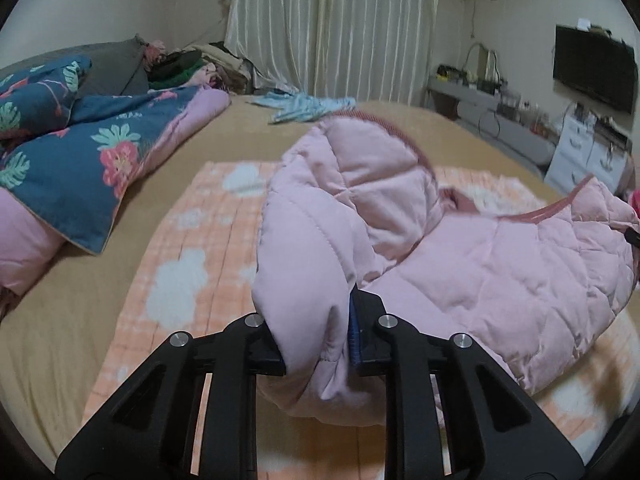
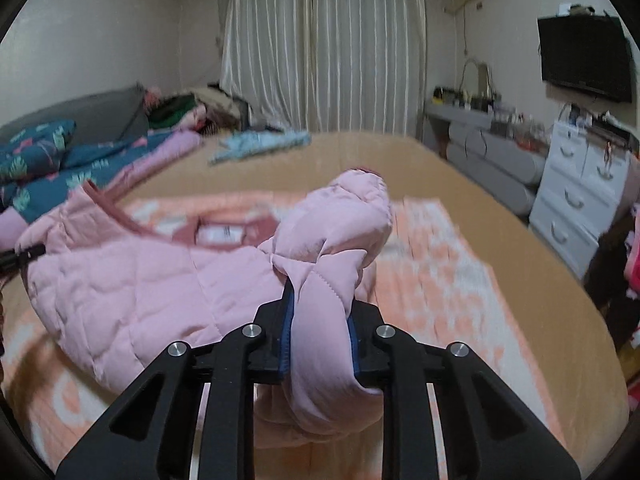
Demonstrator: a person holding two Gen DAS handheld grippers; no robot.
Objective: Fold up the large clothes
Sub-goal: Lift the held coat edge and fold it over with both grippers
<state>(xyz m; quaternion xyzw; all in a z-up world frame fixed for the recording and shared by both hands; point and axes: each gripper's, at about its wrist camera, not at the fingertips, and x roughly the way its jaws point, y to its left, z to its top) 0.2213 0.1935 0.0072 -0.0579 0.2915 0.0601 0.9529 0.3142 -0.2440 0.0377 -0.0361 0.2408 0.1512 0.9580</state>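
Left wrist view: bed (image 1: 100, 320), wide and tan, under an orange mat (image 1: 192, 240). Pink jacket (image 1: 500, 264) on the mat, bunched and partly raised, nowhere folded flat. Left gripper (image 1: 316, 344) clamped on one puffy sleeve. Right gripper (image 2: 320, 344) likewise pinched shut on the other sleeve. Judged early in the task: both sleeves gripped, no fold made, body and sleeves all left to do.

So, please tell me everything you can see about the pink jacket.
The pink jacket is puffy and quilted, with darker pink trim along its edge and a white label inside the collar. It is spread over an orange checked blanket on the bed. The left gripper and right gripper each pinch a bunched sleeve between their fingers, lifting it.
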